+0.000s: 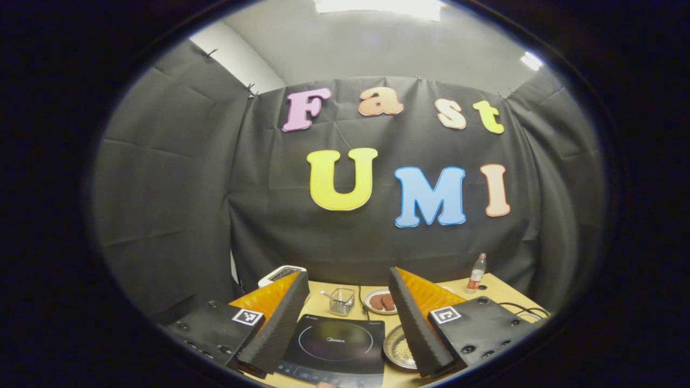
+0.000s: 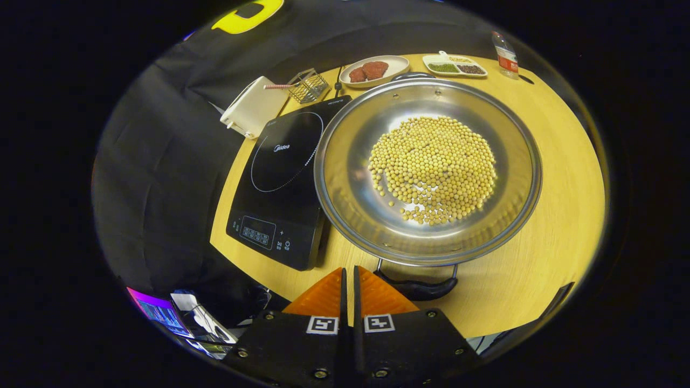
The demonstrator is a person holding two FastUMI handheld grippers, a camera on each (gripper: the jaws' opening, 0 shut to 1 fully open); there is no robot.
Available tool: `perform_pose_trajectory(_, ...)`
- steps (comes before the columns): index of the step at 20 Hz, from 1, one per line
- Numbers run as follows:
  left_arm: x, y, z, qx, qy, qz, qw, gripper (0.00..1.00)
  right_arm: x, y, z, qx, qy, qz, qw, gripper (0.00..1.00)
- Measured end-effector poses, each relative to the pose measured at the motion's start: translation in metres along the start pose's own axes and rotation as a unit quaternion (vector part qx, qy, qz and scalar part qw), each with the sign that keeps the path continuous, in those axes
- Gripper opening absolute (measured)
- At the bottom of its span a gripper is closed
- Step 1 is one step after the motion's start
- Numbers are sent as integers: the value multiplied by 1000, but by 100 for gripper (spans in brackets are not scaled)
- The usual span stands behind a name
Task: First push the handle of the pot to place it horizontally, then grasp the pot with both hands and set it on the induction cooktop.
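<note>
The steel pot [image 2: 345,178] is wide and shallow, with soybeans [image 2: 434,170] heaped in its middle, and it stands on the wooden table just right of the black induction cooktop [image 2: 283,178]. Its near handle [image 2: 418,288] has a black grip; a far handle [image 2: 412,76] pokes out behind the rim. My right gripper [image 2: 347,269] is shut and empty, above the table's front edge, just left of the near handle. In the left gripper view my left gripper [image 1: 349,275] is open wide and held high over the cooktop [image 1: 334,345]; its right finger hides part of the pot [image 1: 399,350].
Along the back of the table [image 2: 560,178] stand a plate of meat [image 2: 374,70], a divided dish [image 2: 454,64], a bottle [image 2: 505,54], a wire basket [image 2: 308,84] and a white device [image 2: 250,110]. A cable [image 1: 525,308] lies at the table's right.
</note>
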State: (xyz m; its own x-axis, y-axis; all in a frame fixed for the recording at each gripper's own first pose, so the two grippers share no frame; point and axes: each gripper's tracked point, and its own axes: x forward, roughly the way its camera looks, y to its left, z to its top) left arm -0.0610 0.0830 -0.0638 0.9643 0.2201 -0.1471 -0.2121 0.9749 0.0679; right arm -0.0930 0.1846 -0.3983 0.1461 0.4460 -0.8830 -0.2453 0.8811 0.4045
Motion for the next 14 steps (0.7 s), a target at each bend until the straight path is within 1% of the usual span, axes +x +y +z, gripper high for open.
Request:
perform_pose_trajectory(2,-1,3,-3,1,4,6,1000,95,9,-3,1,15,6,-1,1000,4)
perform_pose_trajectory(4,0,6,-6,5,10,13,1000,97,15,-1,0,46,7,19,999,3)
perform_pose_trajectory(6,1,6,-9,7,15,16,1000,95,16,-1,3,65,2,32,997,1)
perform_pose_trajectory(10,3,-2,-9,10,16,10,1000,99,10,-12,-1,58,-3,28,998,1)
perform_pose_trajectory(14,7,-17,-10,11,18,2,1000,99,3,-28,-4,36,-8,7,999,1)
